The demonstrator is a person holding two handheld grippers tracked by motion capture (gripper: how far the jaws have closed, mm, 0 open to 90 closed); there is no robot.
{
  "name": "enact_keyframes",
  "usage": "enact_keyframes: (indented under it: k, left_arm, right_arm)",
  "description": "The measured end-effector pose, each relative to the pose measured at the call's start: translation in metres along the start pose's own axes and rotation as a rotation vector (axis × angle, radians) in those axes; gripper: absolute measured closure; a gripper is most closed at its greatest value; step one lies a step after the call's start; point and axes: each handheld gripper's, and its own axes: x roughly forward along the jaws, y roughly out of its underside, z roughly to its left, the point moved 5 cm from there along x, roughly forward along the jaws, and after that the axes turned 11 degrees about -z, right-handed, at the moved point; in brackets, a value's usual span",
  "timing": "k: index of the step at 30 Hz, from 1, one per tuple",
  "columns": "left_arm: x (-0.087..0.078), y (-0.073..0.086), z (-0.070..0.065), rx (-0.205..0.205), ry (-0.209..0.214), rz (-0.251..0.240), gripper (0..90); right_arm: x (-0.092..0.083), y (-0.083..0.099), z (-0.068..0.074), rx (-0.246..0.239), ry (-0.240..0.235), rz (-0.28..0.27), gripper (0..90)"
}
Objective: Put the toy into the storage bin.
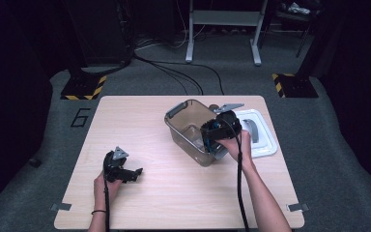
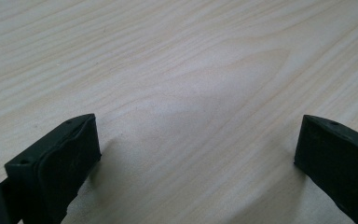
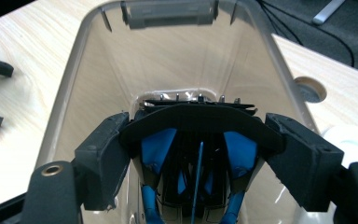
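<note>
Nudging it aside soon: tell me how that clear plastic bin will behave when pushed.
The clear bin looks thin-walled and light, so it would probably slide easily on the smooth wooden table. It already sits tilted, so a high push might tip it.

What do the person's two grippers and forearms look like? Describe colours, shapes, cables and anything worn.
Both are black. The left gripper has thick rectangular pads and a grey three-cornered plate on top. The right gripper has blocky pads too. A black cable trails from each. The forearms are bare; a dark band circles the left wrist.
</note>
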Motion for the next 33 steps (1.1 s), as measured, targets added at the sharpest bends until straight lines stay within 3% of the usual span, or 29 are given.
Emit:
enact_keyframes:
  k: [16,33]
  left_arm:
    - [0.000,0.000,0.000,0.006,0.002,0.002,0.1]
    - [0.000,0.000,0.000,0.003,0.001,-0.001,0.1]
  right_arm:
    - [0.004,0.015,0.000,0.000,-0.019,0.030,23.8]
    - [-0.001,0.019,0.001,-0.066,-0.054,0.081,23.7]
